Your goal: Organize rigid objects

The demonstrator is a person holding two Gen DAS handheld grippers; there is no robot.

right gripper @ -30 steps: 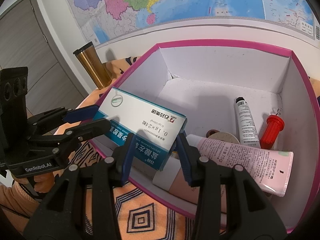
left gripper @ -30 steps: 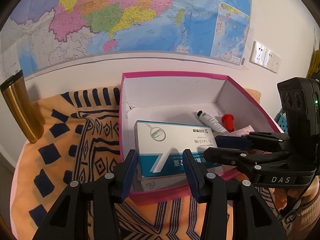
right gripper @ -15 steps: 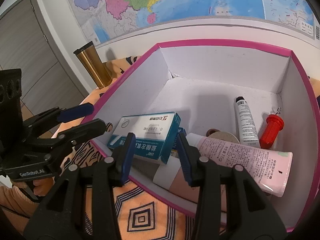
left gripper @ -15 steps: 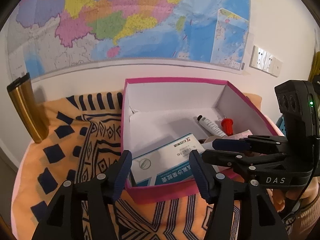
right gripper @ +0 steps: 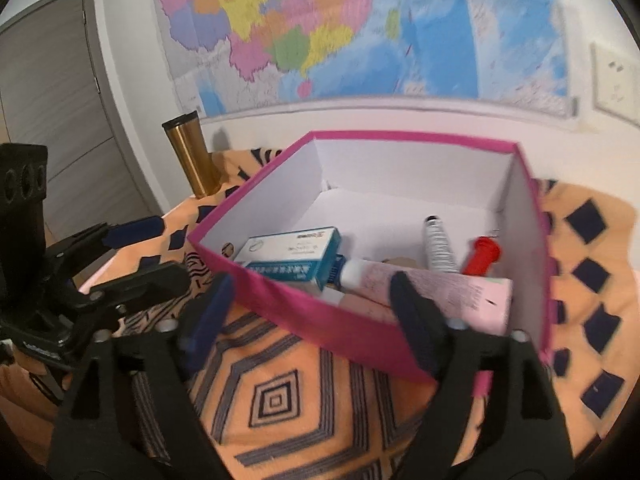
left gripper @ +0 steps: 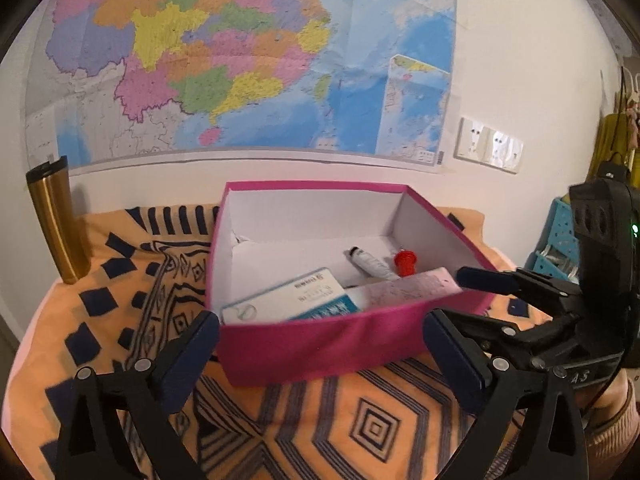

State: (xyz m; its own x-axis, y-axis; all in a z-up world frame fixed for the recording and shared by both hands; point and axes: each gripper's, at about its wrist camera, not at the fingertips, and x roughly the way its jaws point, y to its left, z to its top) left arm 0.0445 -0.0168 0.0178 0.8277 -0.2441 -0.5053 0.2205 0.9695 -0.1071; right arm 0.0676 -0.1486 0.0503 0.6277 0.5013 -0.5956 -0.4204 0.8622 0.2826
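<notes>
A pink box (left gripper: 320, 344) with a white inside stands on a patterned orange cloth; it also shows in the right wrist view (right gripper: 360, 328). In it lie a white and teal medicine carton (left gripper: 288, 300) (right gripper: 292, 256), a pink tube (left gripper: 408, 290) (right gripper: 432, 292), a white striped tube (left gripper: 370, 262) (right gripper: 440, 246) and a small red piece (left gripper: 405, 261) (right gripper: 482, 256). My left gripper (left gripper: 320, 360) is open and empty in front of the box. My right gripper (right gripper: 312, 316) is open and empty at the box's near wall; it also shows in the left wrist view (left gripper: 480, 300).
A gold tumbler (left gripper: 58, 220) (right gripper: 194, 160) stands at the table's back left by the wall. A wall map hangs behind. A blue basket (left gripper: 560, 236) sits at the far right. A grey door (right gripper: 60, 120) is at the left.
The carton was let go and now lies in the box. Both grippers have opened wide and drawn back from the box toward the table's front.
</notes>
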